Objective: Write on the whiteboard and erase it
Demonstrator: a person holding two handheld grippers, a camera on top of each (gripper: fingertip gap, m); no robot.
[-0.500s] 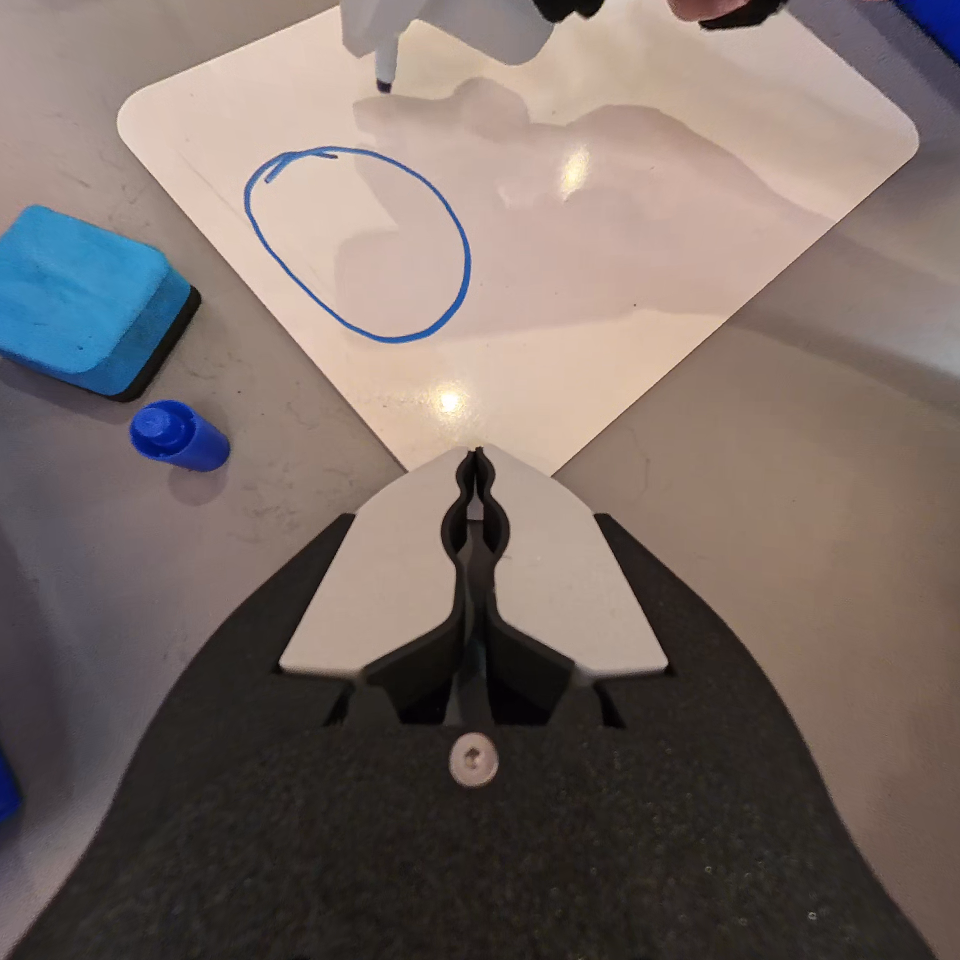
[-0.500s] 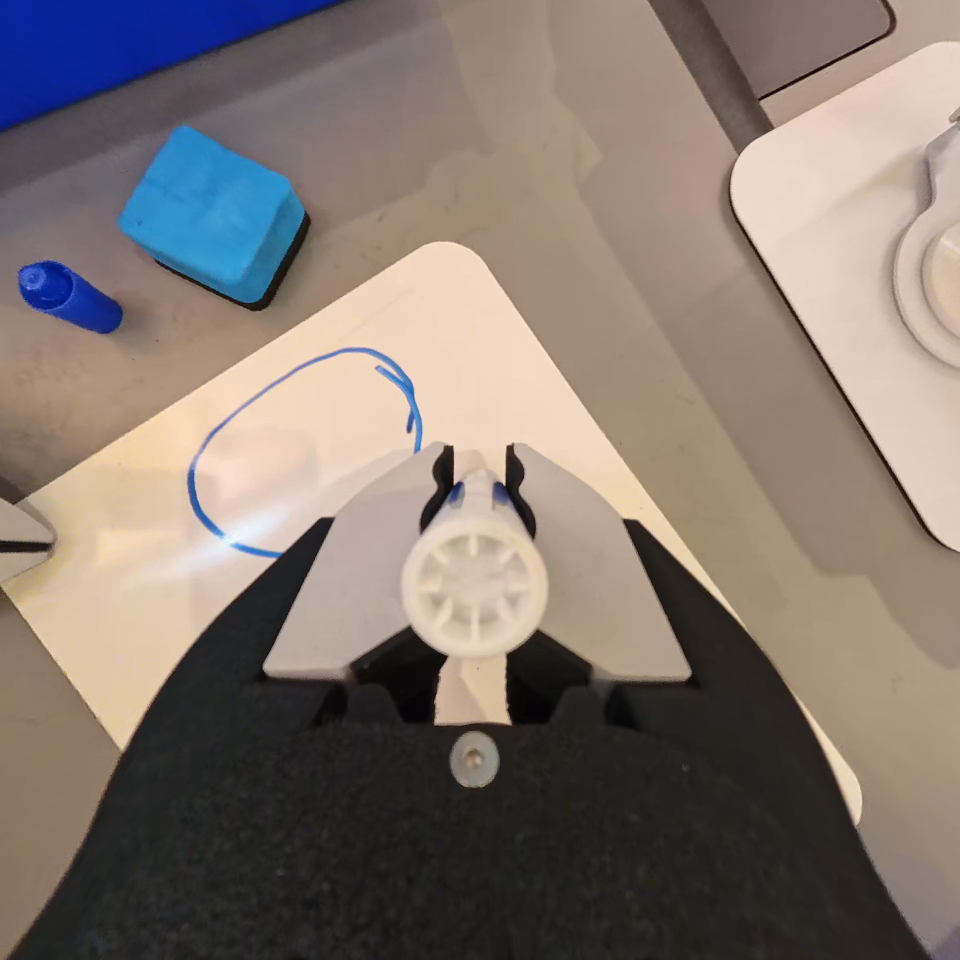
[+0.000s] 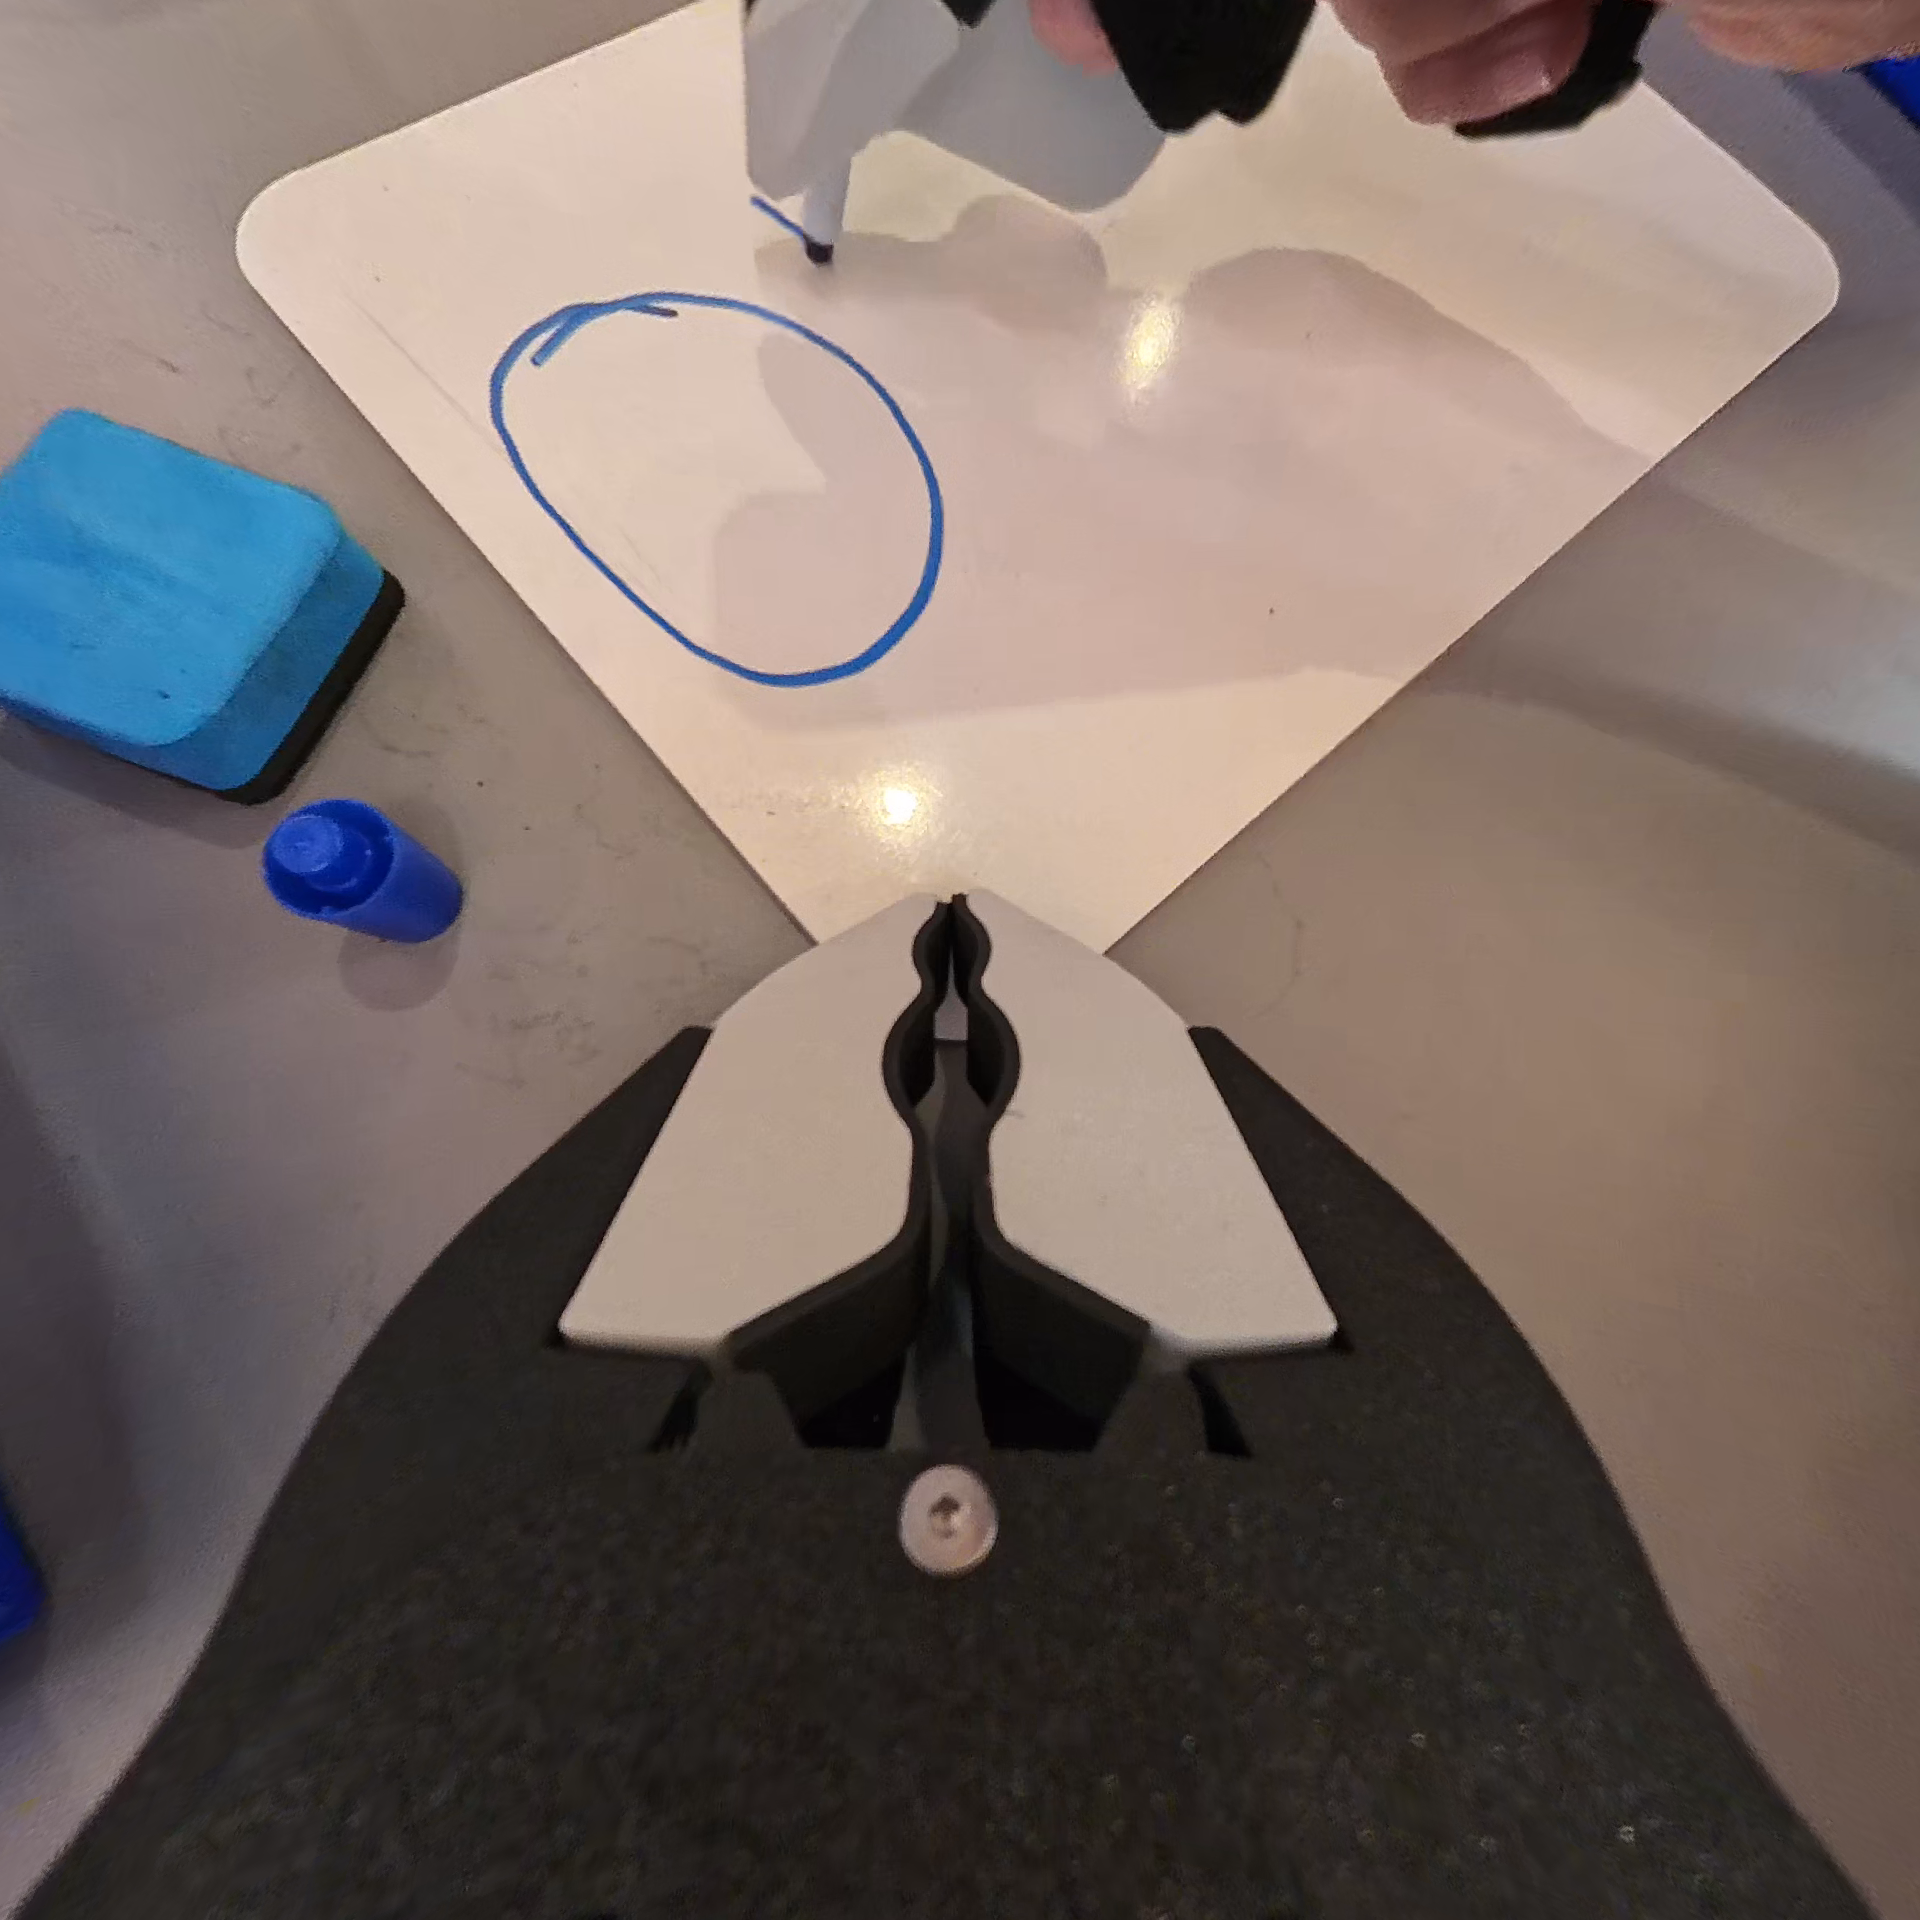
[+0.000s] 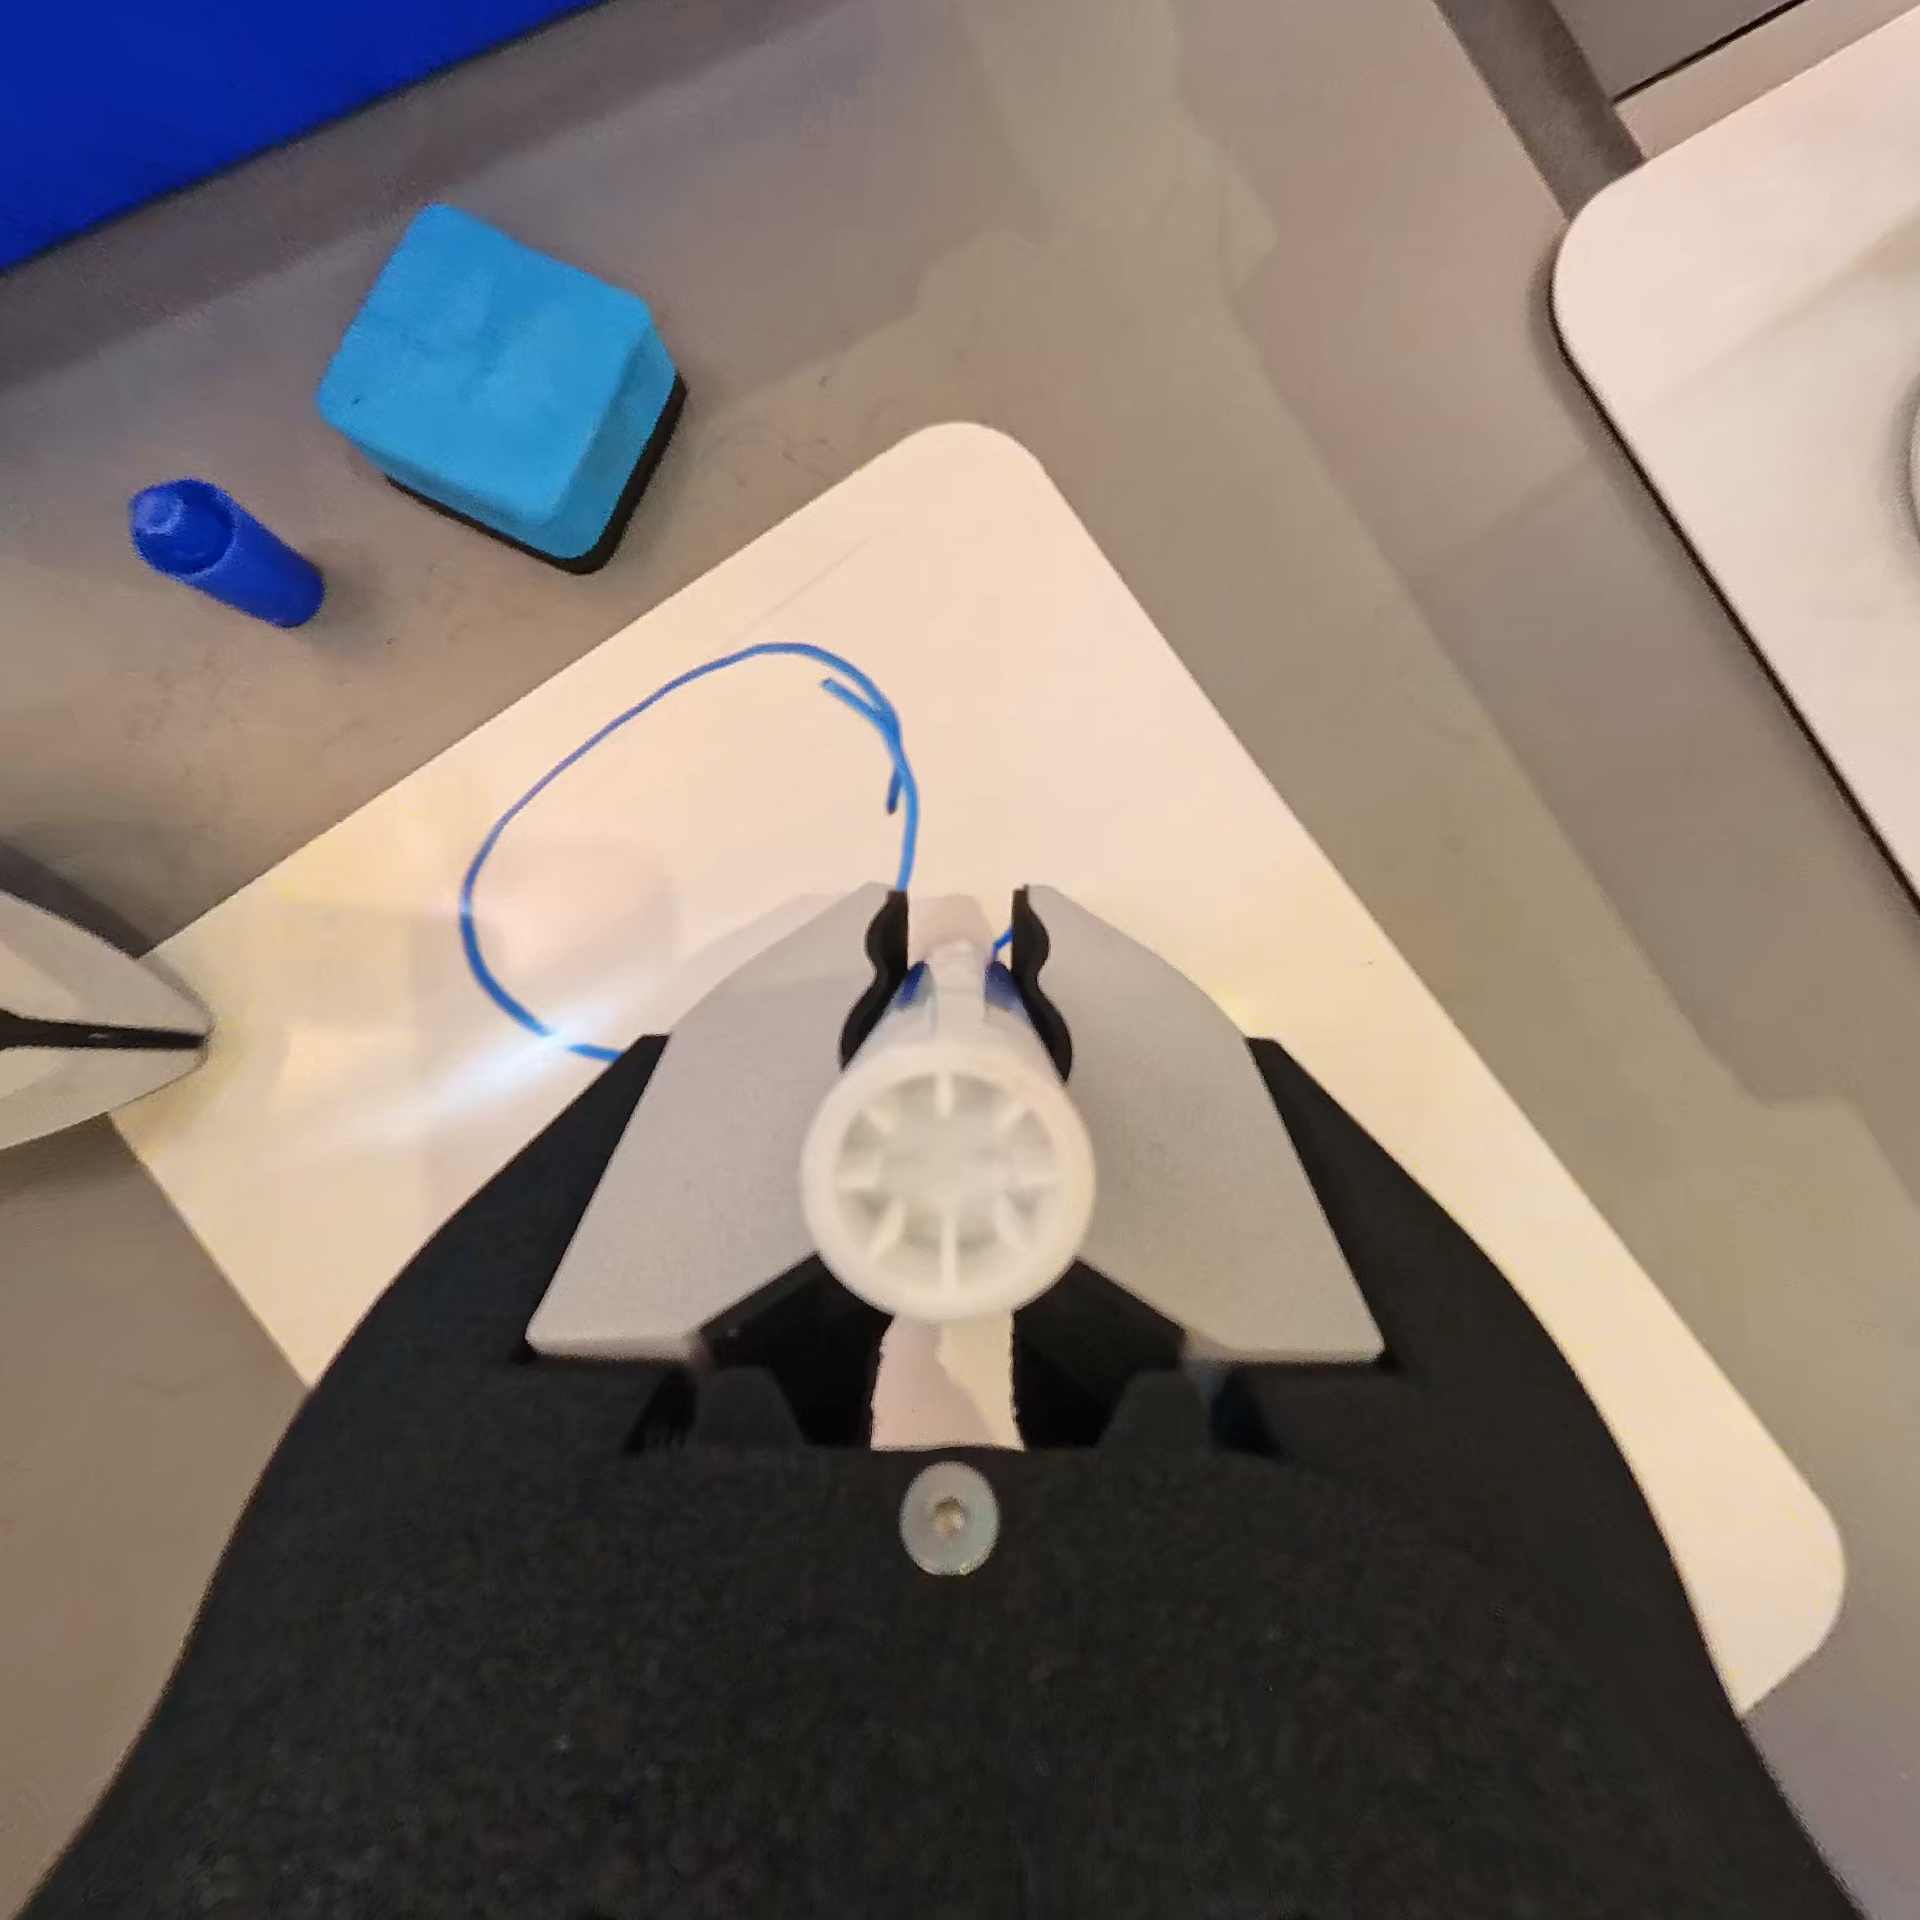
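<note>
While the whiteboard lies flat on the grey table, turned corner-on to the left camera, a blue oval sits on its left half, its line overlapping where it closes. Just above the oval there's a short fresh blue stroke, and the marker has its dark tip right on the board at the end of it.

Off the board to the left, the blue eraser rests on its black base, and the blue marker cap lies on its side just beside it, both on bare table.

Now the grippers: the left gripper has its fingers pressed together with nothing between them, tips sitting on the board's near corner. The right gripper is clamped around the white marker barrel, tilted down at the board, its ribbed end facing the camera. A person's fingers show behind it.

Far right, in the right wrist view, a second white board lies well apart, and a blue surface fills the top-left corner.
</note>
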